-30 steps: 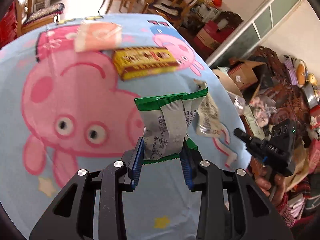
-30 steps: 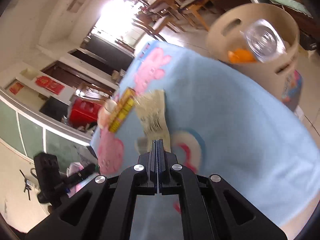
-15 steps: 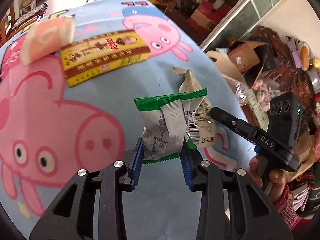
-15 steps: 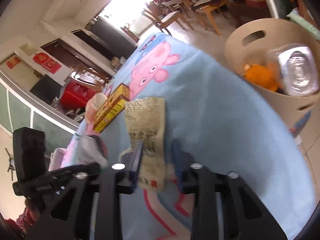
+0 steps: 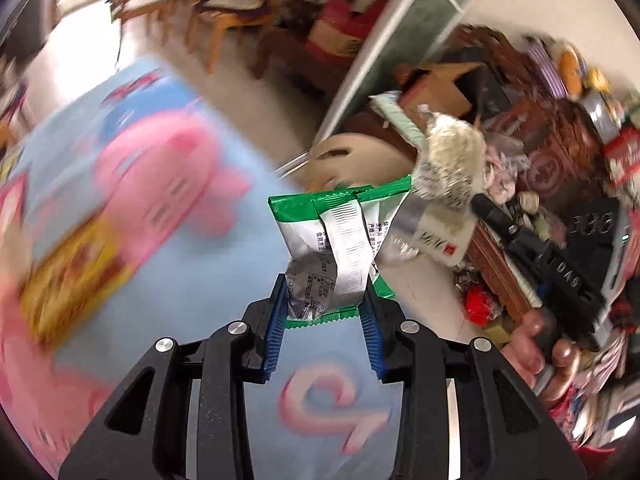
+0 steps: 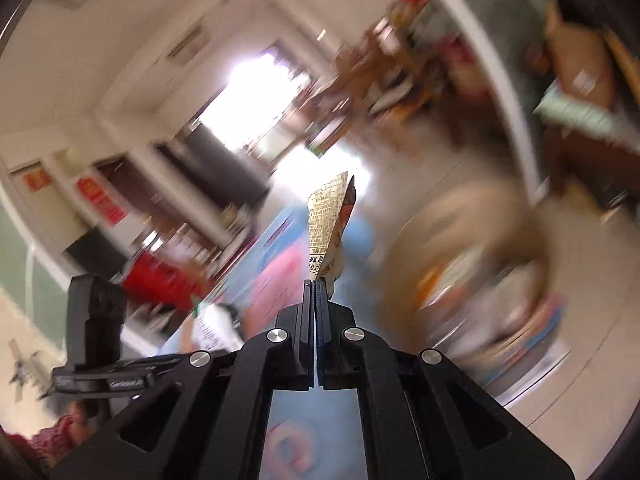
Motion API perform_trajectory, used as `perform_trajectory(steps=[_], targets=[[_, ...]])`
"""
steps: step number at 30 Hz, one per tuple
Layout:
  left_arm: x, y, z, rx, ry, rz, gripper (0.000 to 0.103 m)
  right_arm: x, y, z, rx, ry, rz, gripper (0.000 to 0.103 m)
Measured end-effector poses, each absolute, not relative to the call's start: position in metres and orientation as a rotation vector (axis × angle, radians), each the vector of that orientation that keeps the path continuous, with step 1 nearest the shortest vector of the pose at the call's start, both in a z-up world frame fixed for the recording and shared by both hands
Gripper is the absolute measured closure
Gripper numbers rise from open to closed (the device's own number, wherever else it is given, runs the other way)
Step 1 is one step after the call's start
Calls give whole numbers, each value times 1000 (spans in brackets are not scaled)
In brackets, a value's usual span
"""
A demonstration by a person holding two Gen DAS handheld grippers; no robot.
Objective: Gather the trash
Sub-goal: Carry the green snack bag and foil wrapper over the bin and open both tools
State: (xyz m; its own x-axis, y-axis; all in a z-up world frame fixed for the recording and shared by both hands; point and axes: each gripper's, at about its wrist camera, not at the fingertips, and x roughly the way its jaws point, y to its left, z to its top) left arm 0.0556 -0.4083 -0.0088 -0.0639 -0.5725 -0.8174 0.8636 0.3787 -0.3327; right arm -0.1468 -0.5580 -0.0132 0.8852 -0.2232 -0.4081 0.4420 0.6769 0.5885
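Carrying trash binward: left gripper point(image 5: 324, 312) clamps the green-edged wrapper point(image 5: 340, 248); right gripper point(image 6: 316, 292) pinches the tan wrapper point(image 6: 326, 232). Both belong over the beige bin point(image 5: 352, 160) before release.

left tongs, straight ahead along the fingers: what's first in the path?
Apart from the green wrapper the left tongs already grip, probably the beige wrapper held up by the right tongs, then the tan basket behind. The frame is blurred, so depth is uncertain.
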Motion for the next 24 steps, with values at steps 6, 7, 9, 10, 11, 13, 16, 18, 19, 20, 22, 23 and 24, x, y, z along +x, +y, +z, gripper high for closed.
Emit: perform_trajectory(steps=[6,7,9,10,11,13,16,18,19,20,22,23,24], targets=[[39,-520,-28,545,1088,-1203,68,-150,-593,-19,531,441,-604,102],[36,-529,-34,575,1087,-1195,67,-152,-597,-27,517,469,-617,102],[35,-545,-47,622,1093,-1170,62,-147,-600,-44,513,517,-627,102],[35,-554,-56,642,1106,-1147,58,-145,-600,-51,518,531,-627,102],[35,-557,-61,648,1114,-1134,44,-142,-602,-59,529,545,-619,102],[37,-563,-70,656,1117,-1102,31,-135,-602,-71,563,564,-588,102],[41,-558,-68,633,1112,-1085,31,-134,-601,-78,598,542,-594,88],[44,-547,-58,597,1106,-1100,31,-140,-598,-72,597,509,-606,78],[45,-539,-50,582,1085,-1107,31,-141,-598,-71,600,500,-605,78],[45,-530,-41,569,1062,-1115,31,-144,-596,-68,603,486,-606,78],[45,-504,-25,531,1021,-1146,31,-151,-588,-56,603,454,-606,78],[46,-488,-18,513,1008,-1158,31,-153,-583,-50,600,441,-600,78],[46,-474,-12,493,998,-1169,31,-154,-578,-43,599,430,-589,78]])
